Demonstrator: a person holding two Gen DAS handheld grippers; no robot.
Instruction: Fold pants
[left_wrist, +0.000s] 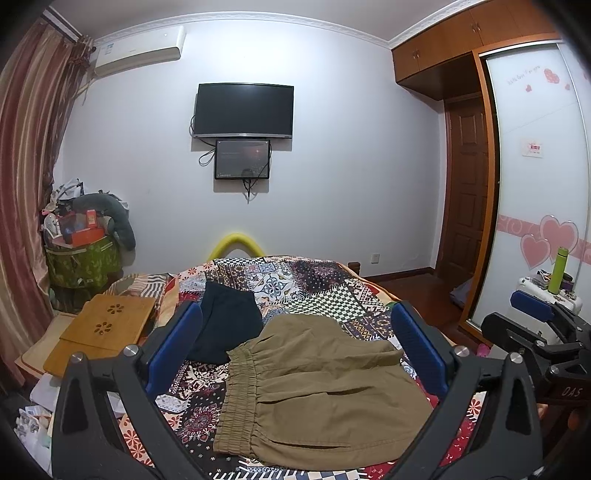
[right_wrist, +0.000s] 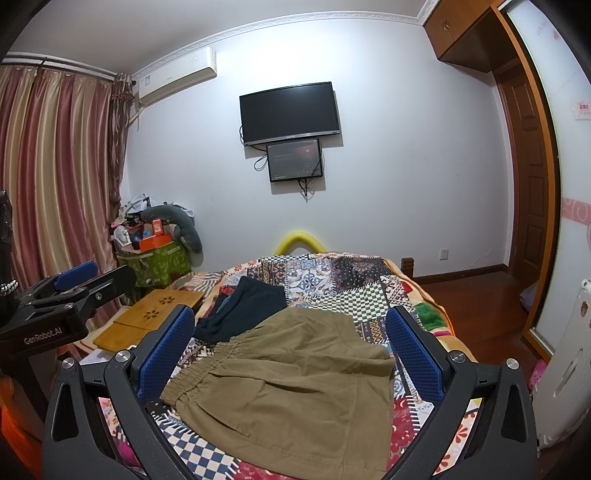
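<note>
Khaki pants (left_wrist: 317, 391) with an elastic waistband lie folded on the patchwork bedspread (left_wrist: 295, 284); they also show in the right wrist view (right_wrist: 295, 384). A dark navy garment (left_wrist: 225, 325) lies just behind them, also in the right wrist view (right_wrist: 247, 310). My left gripper (left_wrist: 295, 332) is open and empty, held above the khaki pants. My right gripper (right_wrist: 291, 336) is open and empty, also above the pants. Each gripper shows at the edge of the other's view, the right one (left_wrist: 532, 314) and the left one (right_wrist: 77, 277).
A wooden lap tray (left_wrist: 103, 332) lies on the bed's left side. A green bin (left_wrist: 83, 258) piled with clutter stands by the curtain. A white suitcase (left_wrist: 546, 302) with a green bottle (left_wrist: 557, 269) is at the right. A wardrobe and door stand at the right.
</note>
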